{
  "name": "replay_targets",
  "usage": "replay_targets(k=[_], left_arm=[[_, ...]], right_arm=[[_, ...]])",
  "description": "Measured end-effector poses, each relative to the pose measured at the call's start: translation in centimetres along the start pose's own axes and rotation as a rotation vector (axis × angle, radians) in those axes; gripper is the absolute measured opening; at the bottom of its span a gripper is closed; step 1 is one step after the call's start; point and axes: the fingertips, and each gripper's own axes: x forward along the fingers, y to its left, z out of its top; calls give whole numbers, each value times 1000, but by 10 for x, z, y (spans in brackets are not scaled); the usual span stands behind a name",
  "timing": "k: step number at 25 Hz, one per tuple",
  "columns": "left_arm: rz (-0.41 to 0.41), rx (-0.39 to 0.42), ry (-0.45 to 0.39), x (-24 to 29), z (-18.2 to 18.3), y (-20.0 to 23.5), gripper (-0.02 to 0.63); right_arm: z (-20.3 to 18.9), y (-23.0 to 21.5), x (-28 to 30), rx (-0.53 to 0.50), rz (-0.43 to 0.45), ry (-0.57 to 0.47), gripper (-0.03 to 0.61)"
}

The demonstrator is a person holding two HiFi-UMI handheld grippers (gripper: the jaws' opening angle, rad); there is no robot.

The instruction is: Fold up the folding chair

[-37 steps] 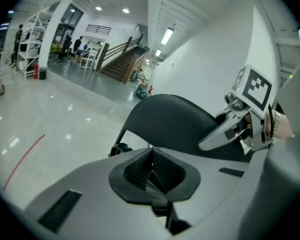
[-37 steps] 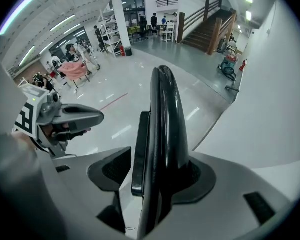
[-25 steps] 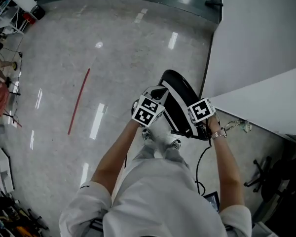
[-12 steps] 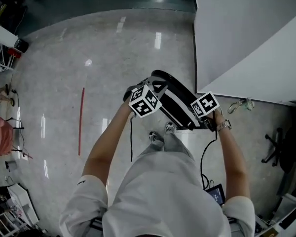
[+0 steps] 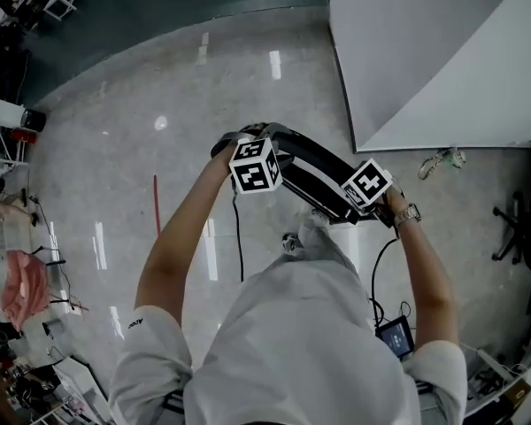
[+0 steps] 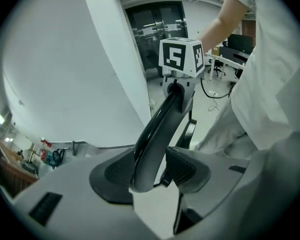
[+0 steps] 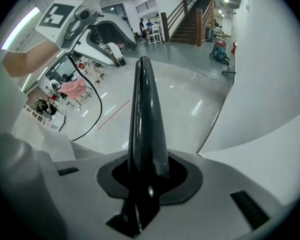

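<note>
**Operator:** Where is the folding chair (image 5: 311,173) sitting?

**Me:** It is hanging between my two grippers, in front of my torso, over the polished floor (image 5: 115,149). Its black panels are lying close against each other. I cannot tell whether any part is touching the floor.

**Operator:** What is the left gripper doing?

**Me:** My left gripper (image 6: 152,171) is straddling the chair's curved grey bar (image 6: 157,129). Its jaws are opening. The bar is resting against one pad, and a gap is showing at the other.

**Operator:** And the right gripper?

**Me:** My right gripper (image 7: 147,176) is closing on the chair's glossy black edge (image 7: 146,119). The edge is standing upright between the jaws, and both pads are pressing on it.

**Operator:** What is lying around the chair?

**Me:** A white partition wall (image 5: 407,51) is standing just beyond it on the right. A red line (image 5: 156,204) is running along the floor, well apart on the left. A black cable (image 5: 239,237) is hanging beside my left forearm. My shoe (image 5: 294,240) is showing just below the chair.
</note>
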Motion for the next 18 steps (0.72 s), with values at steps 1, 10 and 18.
replay_targets(k=[1,10,18], left_arm=[[-21,32,13,3,2,5,184],[-419,295,226,38,-4,5,242],[-596,425,302,75,-8,-8,242]], right_arm=[[-1,-2,-1,-2,3,2,95],[-2,-4,-3,-1,37,16,86],[2,-22,-4,16,60,15,86]])
